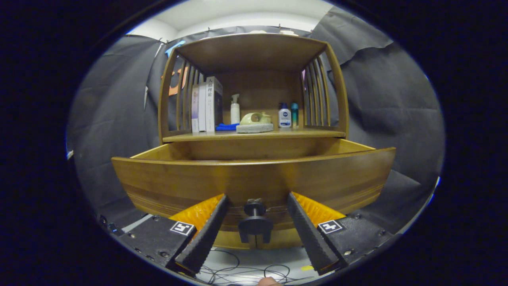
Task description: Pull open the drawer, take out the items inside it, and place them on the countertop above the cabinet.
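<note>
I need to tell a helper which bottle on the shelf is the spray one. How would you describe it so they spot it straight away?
Look at the wooden cabinet beyond the open claw, on the shelf above the pulled-out drawer. Right of the upright books stands the spray bottle, just left of a pale green object. It is the only white bottle with a trigger nozzle; the others, far right, are capped.
</note>
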Demonstrator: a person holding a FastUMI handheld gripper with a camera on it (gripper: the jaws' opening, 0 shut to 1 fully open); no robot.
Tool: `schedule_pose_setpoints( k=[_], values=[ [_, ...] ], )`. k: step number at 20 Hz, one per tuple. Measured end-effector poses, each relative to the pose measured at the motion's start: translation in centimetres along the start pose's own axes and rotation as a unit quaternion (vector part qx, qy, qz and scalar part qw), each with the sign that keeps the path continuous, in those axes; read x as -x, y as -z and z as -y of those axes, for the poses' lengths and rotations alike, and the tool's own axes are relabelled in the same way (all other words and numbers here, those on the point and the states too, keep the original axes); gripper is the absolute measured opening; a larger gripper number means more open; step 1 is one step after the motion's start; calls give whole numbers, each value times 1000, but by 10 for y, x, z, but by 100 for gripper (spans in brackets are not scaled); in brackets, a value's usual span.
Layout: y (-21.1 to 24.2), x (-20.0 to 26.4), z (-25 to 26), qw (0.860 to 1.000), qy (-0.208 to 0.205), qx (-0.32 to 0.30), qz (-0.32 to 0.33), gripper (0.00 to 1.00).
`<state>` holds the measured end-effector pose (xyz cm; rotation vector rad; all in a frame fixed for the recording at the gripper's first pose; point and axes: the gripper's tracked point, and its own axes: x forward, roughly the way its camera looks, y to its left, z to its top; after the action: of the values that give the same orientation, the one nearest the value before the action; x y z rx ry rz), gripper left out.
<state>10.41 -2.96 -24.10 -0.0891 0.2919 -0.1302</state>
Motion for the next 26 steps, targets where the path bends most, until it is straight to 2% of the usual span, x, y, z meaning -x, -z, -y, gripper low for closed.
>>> schedule_pose_setpoints(
  k=[26],
  values=[
    [-33, -113, -7, 999, 18, 19, -39, 99]
  ],
)
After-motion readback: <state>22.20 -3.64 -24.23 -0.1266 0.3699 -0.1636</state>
